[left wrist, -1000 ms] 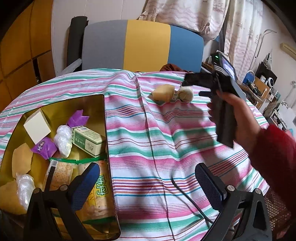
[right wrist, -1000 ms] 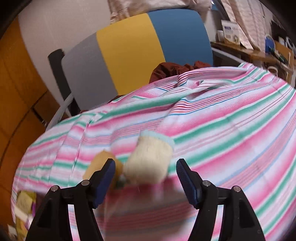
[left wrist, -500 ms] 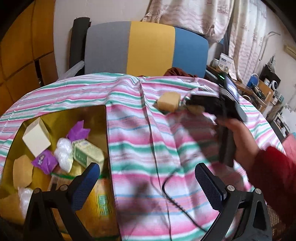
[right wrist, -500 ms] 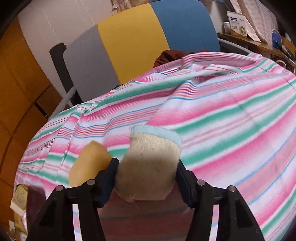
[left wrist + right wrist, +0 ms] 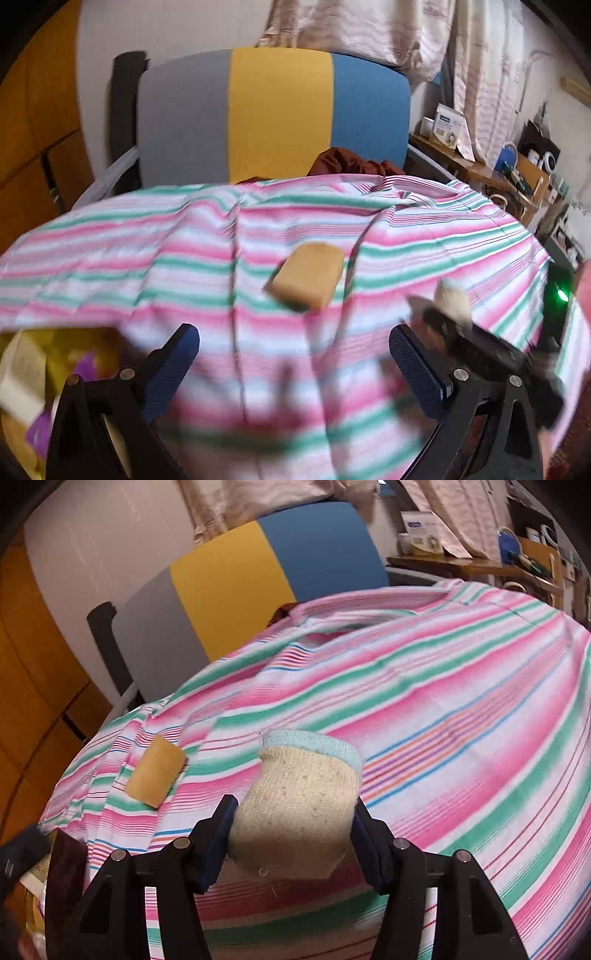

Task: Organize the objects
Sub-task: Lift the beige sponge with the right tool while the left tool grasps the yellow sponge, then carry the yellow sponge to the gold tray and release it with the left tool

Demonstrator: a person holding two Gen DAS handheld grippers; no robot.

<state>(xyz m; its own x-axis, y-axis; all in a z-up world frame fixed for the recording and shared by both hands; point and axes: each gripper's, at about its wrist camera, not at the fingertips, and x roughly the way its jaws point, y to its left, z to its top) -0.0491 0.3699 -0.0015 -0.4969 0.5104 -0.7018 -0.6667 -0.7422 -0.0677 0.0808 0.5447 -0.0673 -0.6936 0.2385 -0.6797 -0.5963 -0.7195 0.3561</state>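
Observation:
A cream knitted piece with a pale blue rim (image 5: 303, 794) sits between the pads of my right gripper (image 5: 293, 812), which is shut on it just above the striped tablecloth (image 5: 443, 709). A tan block (image 5: 157, 777) lies on the cloth to its left. In the left wrist view the same tan block (image 5: 306, 278) lies a little ahead of my left gripper (image 5: 291, 336), which is open with nothing between its fingers. The right gripper (image 5: 443, 314) with the knitted piece (image 5: 452, 299) shows blurred at the right.
A gold tray (image 5: 62, 339) with a white box (image 5: 18, 373) and purple wrappers sits at the lower left. A grey, yellow and blue chair (image 5: 273, 110) stands behind the table, with a maroon garment (image 5: 347, 164) on it. Cluttered shelves (image 5: 517, 173) are at the right.
My right gripper closed on the knitted piece and carried it away from the tan block. My left gripper swung from over the tray toward the tan block.

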